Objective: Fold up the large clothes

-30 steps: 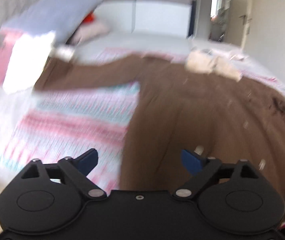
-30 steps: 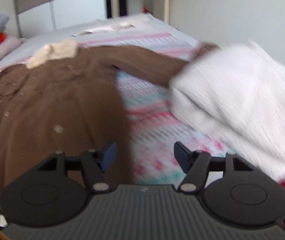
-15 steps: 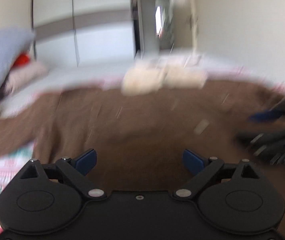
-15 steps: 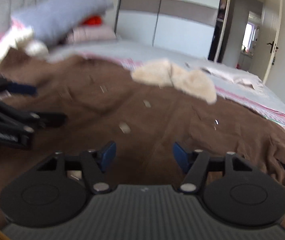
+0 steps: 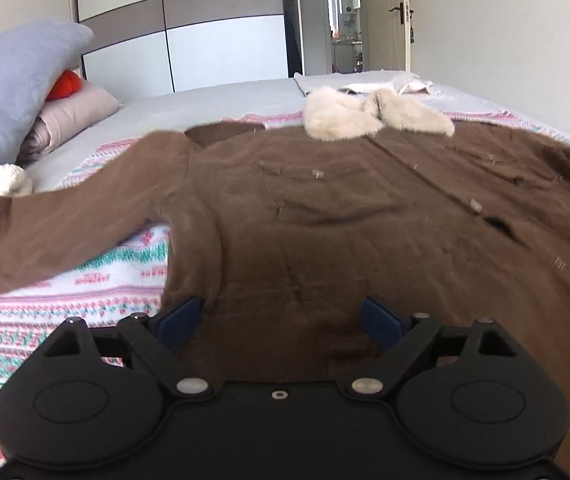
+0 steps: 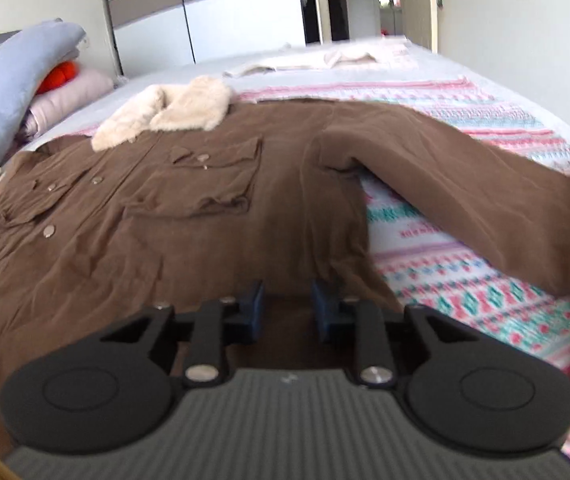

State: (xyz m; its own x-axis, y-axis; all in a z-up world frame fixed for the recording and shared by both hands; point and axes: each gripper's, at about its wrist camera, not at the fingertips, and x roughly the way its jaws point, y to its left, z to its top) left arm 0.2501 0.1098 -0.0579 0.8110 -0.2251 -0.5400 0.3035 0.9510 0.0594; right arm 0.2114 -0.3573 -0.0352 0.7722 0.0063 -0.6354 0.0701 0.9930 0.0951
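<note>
Left wrist view: the left gripper (image 5: pixel 281 316) stands spread wide, empty, over the hem of the brown fur-collared coat (image 5: pixel 365 216) lying flat on the patterned bedspread (image 5: pixel 45 320); right wrist view: the right gripper (image 6: pixel 287 304), jaws just closing, still gapped, above the coat's (image 6: pixel 205 216) soft creased cloth

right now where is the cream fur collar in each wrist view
Left wrist view: the cream fur collar lies upper centre-right, at the far top edge of the brown coat.
Right wrist view: the collar lies upper left, on the coat's far edge.
Shared landmark: the blue-grey pillow at far left in both.
</note>
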